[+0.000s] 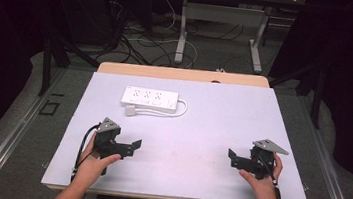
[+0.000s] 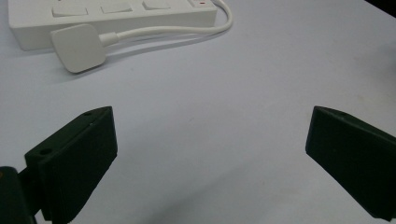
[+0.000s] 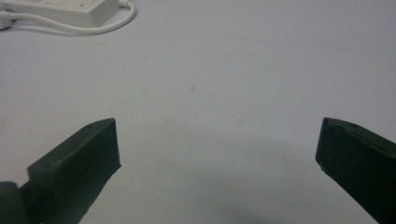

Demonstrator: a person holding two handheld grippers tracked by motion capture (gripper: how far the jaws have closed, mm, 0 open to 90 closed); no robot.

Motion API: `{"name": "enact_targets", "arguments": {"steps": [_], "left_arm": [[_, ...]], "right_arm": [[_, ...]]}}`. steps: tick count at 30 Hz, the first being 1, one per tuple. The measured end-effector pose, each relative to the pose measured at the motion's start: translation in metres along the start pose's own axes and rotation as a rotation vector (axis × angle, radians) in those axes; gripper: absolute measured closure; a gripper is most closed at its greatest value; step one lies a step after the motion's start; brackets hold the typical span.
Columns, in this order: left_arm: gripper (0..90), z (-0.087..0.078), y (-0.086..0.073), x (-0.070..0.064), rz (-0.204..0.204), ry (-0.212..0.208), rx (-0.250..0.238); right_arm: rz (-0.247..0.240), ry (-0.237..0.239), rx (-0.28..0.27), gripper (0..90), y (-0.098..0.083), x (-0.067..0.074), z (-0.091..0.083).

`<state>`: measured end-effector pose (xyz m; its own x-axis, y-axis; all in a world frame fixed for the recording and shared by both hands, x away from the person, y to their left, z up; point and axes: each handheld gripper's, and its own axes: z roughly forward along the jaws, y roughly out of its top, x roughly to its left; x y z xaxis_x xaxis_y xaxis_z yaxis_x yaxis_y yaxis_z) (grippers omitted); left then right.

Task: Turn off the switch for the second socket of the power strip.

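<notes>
Forearms: both come in from the bottom edge of the high view, one to each side, with the hands wrapped around the gripper bodies.
Left gripper (image 1: 135, 144): held just above the near left part of the table, jaws pointing toward the table's middle and spread wide; nothing lies between them. In the left gripper view (image 2: 210, 154) the two black jaws stand far apart over bare table surface.
Right gripper (image 1: 231, 156): held over the near right part of the table, jaws pointing toward the middle and facing the left gripper; likewise released, holding nothing. In the right gripper view (image 3: 217, 158) the wide gap shows plain table.
Power strip (image 1: 149, 98): white, lying flat on the far left-centre part of the table, well apart from both grippers and nearer the left one; its sockets face up.
Plug (image 1: 131, 110): white, lying on the table just beside the strip's near edge, unplugged.
Cable (image 1: 181, 109): white, looping out from the strip's right end and running back along its near side to the plug.
Table (image 1: 211, 128): pale, flat top with a wooden strip along its far edge.
</notes>
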<state>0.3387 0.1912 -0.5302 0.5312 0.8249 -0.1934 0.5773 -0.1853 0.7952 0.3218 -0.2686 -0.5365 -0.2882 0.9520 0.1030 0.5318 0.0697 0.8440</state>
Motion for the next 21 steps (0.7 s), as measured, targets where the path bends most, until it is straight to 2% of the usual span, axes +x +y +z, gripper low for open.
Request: {"name": "enact_targets", "arguments": {"steps": [7, 21], "left_arm": [[2.0, 0.0029, -0.0036, 0.0014, 0.004, 0.018, 0.012], [2.8, 0.0047, -0.0061, 0.0042, -0.002, 0.027, 0.021]], "right_arm": [[-0.003, 0.001, 0.0, 0.0, 0.0002, 0.0001, -0.0002], [-0.007, 0.007, 0.007, 0.0, 0.0002, -0.0004, 0.0]]}}
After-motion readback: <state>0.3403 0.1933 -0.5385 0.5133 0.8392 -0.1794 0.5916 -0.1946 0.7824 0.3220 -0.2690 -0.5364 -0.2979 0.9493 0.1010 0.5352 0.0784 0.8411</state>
